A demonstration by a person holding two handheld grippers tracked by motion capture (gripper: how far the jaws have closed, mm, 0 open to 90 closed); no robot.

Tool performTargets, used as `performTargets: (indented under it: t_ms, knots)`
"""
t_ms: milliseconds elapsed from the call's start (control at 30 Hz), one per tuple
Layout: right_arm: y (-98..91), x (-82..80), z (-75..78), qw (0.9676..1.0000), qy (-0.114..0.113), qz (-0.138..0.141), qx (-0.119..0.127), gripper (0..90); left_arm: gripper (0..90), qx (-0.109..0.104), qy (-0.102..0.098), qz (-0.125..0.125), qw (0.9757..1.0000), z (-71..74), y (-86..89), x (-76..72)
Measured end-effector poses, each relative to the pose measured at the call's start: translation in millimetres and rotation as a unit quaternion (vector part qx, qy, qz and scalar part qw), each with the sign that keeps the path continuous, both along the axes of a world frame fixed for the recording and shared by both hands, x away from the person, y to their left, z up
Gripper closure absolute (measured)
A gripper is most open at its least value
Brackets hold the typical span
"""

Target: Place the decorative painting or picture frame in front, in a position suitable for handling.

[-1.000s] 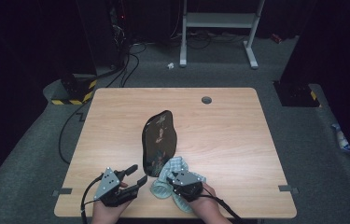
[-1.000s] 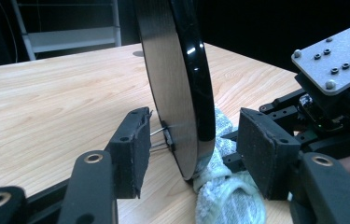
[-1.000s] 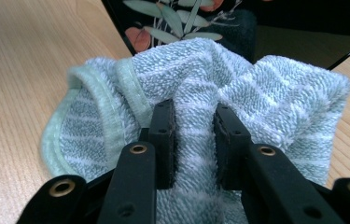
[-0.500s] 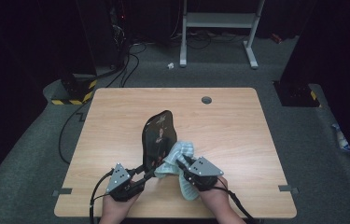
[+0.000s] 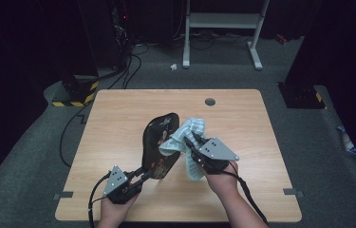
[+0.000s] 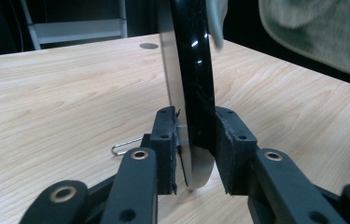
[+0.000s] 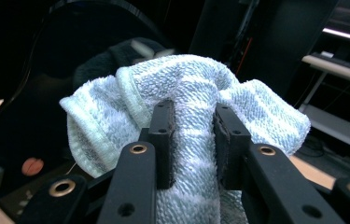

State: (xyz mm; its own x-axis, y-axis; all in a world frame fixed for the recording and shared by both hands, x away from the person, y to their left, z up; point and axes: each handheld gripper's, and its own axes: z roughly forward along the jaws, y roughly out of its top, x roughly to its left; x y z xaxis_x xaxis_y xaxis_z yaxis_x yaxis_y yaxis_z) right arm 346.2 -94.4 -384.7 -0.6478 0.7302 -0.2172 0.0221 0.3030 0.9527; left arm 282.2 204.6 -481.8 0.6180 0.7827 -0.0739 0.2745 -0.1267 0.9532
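A: What does the tray (image 5: 159,145) look like?
B: Glossy black, oval, flower-painted, tipped up on edge near the table's (image 5: 118,114) middle. The left gripper (image 6: 196,149), jaws just closing, pinches its near rim.
A: And the towel (image 5: 185,137)?
B: Pale fluffy terry, bunched in the right gripper's (image 7: 193,140) tight jaws, now raised against the tray's right face; earlier it lay low, nearer.

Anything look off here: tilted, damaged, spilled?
Nothing damaged or spilled. The black tray is off the table, tipped up on edge with the left gripper clamping its near rim, its jaws having just closed. The right gripper holds a bunched towel against its face.
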Motion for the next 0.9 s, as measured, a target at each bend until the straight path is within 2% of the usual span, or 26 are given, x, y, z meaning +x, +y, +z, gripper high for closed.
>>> performTargets:
  t_ms: [200, 300, 467, 633, 767, 900]
  knots:
    - [2.3, 11.2, 20.5, 0.9998, -0.015, -0.012, 0.010, 71.2, 73.3, -0.005, 0.000, 0.002, 1.0000, -1.4, 6.1, 4.2]
    - [3.8, 18.1, 29.0, 0.9995, -0.019, -0.019, 0.016, 71.2, 68.6, -0.009, 0.005, 0.000, 0.9999, -2.5, 5.3, 7.6]
    - [9.2, 27.4, 44.7, 0.9990, -0.029, -0.027, 0.020, 71.2, 67.4, -0.008, 0.006, -0.008, 0.9999, -3.6, 1.0, 12.6]
    - [18.5, 34.7, 60.5, 0.9985, -0.040, -0.029, 0.022, 71.2, 76.0, -0.010, 0.008, -0.014, 0.9998, -4.9, -1.1, 15.5]
    - [29.2, 41.0, 67.9, 0.9985, -0.043, -0.027, 0.022, 71.2, 77.1, -0.021, 0.014, -0.018, 0.9995, -5.3, -0.1, 16.6]
    - [41.4, 47.9, 68.1, 0.9989, -0.036, -0.022, 0.017, 71.2, 77.6, -0.029, 0.019, -0.019, 0.9992, -6.0, 1.5, 17.4]
